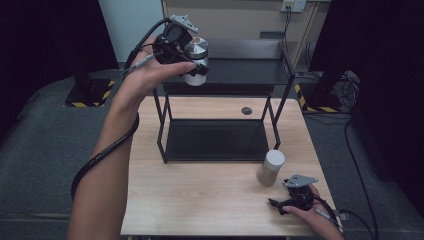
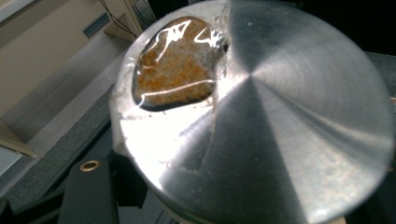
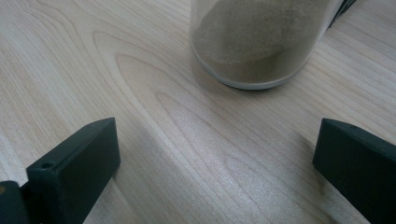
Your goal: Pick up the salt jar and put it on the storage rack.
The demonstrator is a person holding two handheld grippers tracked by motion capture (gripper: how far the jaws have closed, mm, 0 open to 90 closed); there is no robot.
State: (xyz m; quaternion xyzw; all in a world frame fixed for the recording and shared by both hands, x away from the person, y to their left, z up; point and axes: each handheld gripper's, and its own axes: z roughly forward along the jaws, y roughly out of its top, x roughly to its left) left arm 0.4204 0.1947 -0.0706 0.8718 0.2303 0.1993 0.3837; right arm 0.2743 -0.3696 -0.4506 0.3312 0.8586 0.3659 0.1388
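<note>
My left gripper [image 1: 196, 69] is raised to the level of the black rack's top shelf [image 1: 240, 70], near its left end. It is shut on a glass jar [image 1: 196, 50] with a brushed metal lid [image 2: 289, 121]. In the left gripper view, orange-brown grains [image 2: 173, 60] show through the glass, and one black finger [image 2: 88, 191] shows at the lower left. A second jar [image 1: 271, 167] with a white lid, partly filled with beige powder [image 3: 257, 42], stands on the table at the right. My right gripper [image 1: 280, 204] [image 3: 215, 163] rests on the table just in front of it, jaws wide apart and empty.
The two-tier black rack stands at the middle back of the wooden table [image 1: 200, 195]; its lower shelf [image 1: 215, 140] holds nothing. A round cable hole [image 1: 246, 110] lies behind it. Cables trail on the floor at the right [image 1: 350, 150]. Dark curtains flank the scene.
</note>
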